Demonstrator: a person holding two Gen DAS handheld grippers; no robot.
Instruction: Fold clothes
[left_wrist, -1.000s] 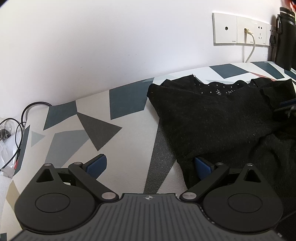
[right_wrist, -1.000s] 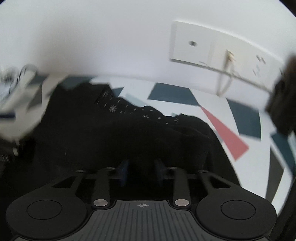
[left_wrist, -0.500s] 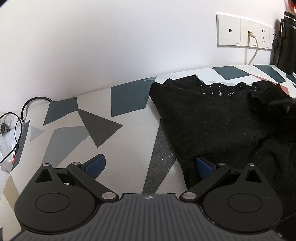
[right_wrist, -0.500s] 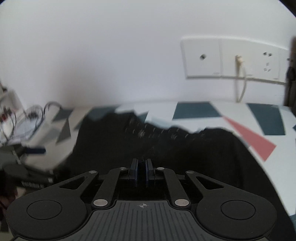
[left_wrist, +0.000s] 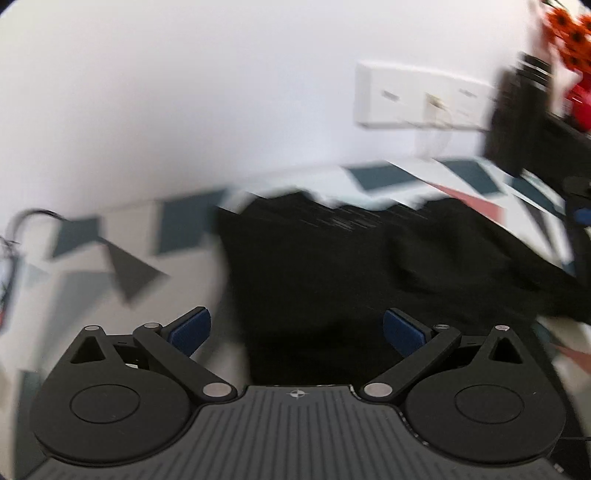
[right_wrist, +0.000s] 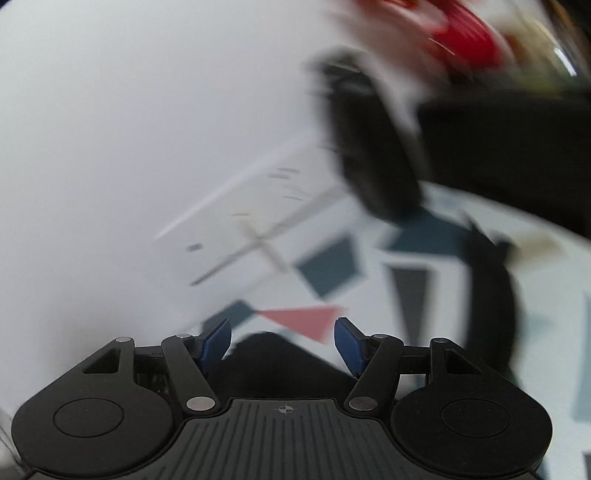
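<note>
A black knit garment (left_wrist: 332, 258) with small sparkly dots at the neckline lies spread on the patterned table (left_wrist: 110, 258). My left gripper (left_wrist: 297, 330) is open, its blue pads (left_wrist: 190, 330) wide apart just above the garment's near left part. My right gripper (right_wrist: 282, 345) is open and empty, tilted, with a corner of the black garment (right_wrist: 273, 354) just below its fingers. The right gripper also shows at the far right of the left wrist view (left_wrist: 580, 236). Both views are blurred by motion.
A white wall with a socket panel (left_wrist: 417, 99) and plugged cable stands behind the table. A tall black bottle (left_wrist: 517, 114) and a red object (left_wrist: 576, 92) stand at the back right. Cables (left_wrist: 22, 221) lie off the table's left end.
My right gripper was shut on the garment half a second ago; now it is open and has swung right, away from it. My left gripper has shifted right over the garment, still open.
</note>
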